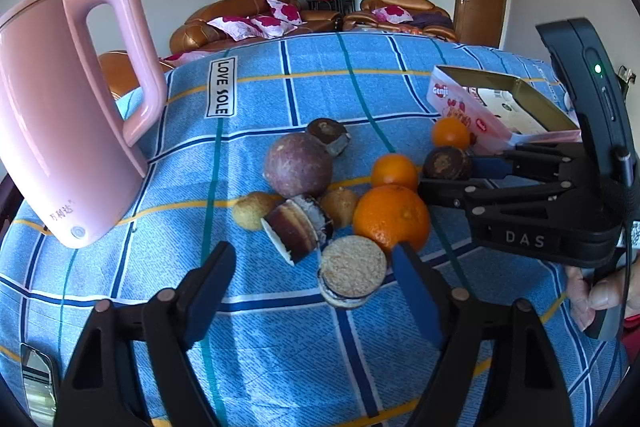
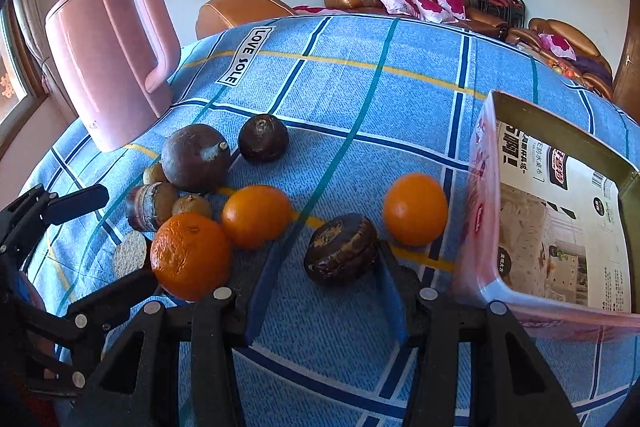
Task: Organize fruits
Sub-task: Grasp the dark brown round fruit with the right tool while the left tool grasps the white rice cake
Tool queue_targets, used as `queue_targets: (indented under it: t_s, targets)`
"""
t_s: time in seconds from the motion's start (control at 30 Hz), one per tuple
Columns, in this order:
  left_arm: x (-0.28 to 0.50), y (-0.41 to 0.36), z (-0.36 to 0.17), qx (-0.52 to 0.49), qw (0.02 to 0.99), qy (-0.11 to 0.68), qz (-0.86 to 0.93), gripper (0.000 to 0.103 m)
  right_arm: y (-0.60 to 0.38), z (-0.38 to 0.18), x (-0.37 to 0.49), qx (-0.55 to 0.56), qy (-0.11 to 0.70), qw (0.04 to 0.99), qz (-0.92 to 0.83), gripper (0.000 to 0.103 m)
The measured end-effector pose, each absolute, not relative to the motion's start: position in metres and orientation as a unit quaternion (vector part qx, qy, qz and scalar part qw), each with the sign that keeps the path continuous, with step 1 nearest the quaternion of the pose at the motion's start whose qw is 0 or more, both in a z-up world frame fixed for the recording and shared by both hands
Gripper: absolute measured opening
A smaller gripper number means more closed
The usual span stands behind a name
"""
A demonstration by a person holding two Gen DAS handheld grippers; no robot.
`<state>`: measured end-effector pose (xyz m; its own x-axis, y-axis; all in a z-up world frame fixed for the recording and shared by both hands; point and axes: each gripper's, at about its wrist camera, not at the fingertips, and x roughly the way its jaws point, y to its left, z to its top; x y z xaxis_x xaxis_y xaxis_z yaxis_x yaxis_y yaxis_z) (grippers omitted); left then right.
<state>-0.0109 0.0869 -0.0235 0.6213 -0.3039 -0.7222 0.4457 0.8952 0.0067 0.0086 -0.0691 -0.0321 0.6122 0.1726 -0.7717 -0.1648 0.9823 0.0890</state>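
While both grippers tilt down toward the blue checked cloth (image 1: pixel 304 87), they meet at the fruit pile from two sides. The left gripper (image 1: pixel 316 279) has its blue-padded fingers spread wide, with only cloth between them; its right pad sits against a round sandwich biscuit (image 1: pixel 352 273) with a crumbly, pale top and a dark filling. The right gripper (image 2: pixel 324 287) reaches in low, and its jaws stand on either side of a dark, wrinkled, slightly flattened fruit (image 2: pixel 341 253); the right pad looks to touch the fruit, while the left pad stands clear of it, so the claw is apart and not clamped. A hand (image 1: pixel 600 299) grips the right tool's handle at the right edge of the left wrist view.

Three smooth, glossy oranges lie near that dark fruit: a large, dimpled one (image 2: pixel 191 255) nearest the left gripper, a medium one (image 2: pixel 257 216) just beside it, and a small one (image 2: pixel 415 209) close to the box. The open box (image 2: pixel 560 195) is a shallow rectangular tin with pink printed walls, a dull gold inside and a printed paper on its floor; it lies toward the cloth's right edge. Further back sit a big, round, matt purple-brown fruit (image 2: pixel 196 158) with a short stalk and a smaller dark one (image 2: pixel 263 137). Two small tan, rough-skinned fruits (image 1: pixel 339 206) and a chocolate-coated cake (image 1: pixel 298 229) lie among them. A smooth pink plastic kettle (image 1: pixel 68 131) stands at the cloth's left edge.
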Motion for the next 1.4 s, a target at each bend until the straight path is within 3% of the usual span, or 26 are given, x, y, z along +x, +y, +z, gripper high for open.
queue_targets:
  t_s: [0.07, 0.13, 0.27, 0.33, 0.43, 0.63, 0.77, 0.87, 1.17, 1.4]
  targets:
    - [-0.012, 0.088, -0.023, 0.090, 0.893, 0.384, -0.218, 0.076, -0.068, -0.032, 0.008, -0.003, 0.429, 0.899, 0.092, 0.034]
    - [-0.012, 0.085, -0.026, 0.096, 0.891, 0.385, -0.219, 0.075, -0.073, -0.032, 0.005, 0.008, 0.428, 0.898, 0.101, 0.034]
    - [-0.011, 0.084, -0.027, 0.082, 0.883, 0.391, -0.245, 0.054, -0.080, -0.025, -0.001, 0.034, 0.399, 0.909, 0.117, 0.034]
    - [-0.009, 0.084, -0.028, 0.078, 0.881, 0.394, -0.249, 0.054, -0.082, -0.019, -0.007, 0.037, 0.381, 0.916, 0.118, 0.034]
    - [-0.010, 0.082, -0.029, 0.075, 0.874, 0.399, -0.267, 0.045, -0.082, -0.012, -0.009, 0.045, 0.365, 0.921, 0.126, 0.034]
    - [-0.006, 0.077, -0.039, 0.091, 0.867, 0.421, -0.249, 0.045, -0.079, -0.012, -0.009, 0.045, 0.361, 0.922, 0.132, 0.034]
    - [-0.002, 0.084, -0.038, 0.064, 0.869, 0.423, -0.250, 0.036, -0.082, -0.012, -0.008, 0.047, 0.361, 0.922, 0.130, 0.034]
    - [-0.002, 0.084, -0.037, 0.061, 0.870, 0.421, -0.250, 0.036, -0.083, -0.009, -0.011, 0.050, 0.350, 0.926, 0.132, 0.034]
    - [-0.015, 0.099, -0.005, 0.005, 0.910, 0.323, -0.260, 0.036, -0.104, 0.010, -0.019, 0.083, 0.305, 0.941, 0.119, 0.034]
    - [-0.016, 0.087, 0.003, -0.004, 0.929, 0.291, -0.230, 0.036, -0.147, 0.030, -0.027, 0.107, 0.262, 0.958, 0.054, 0.034]
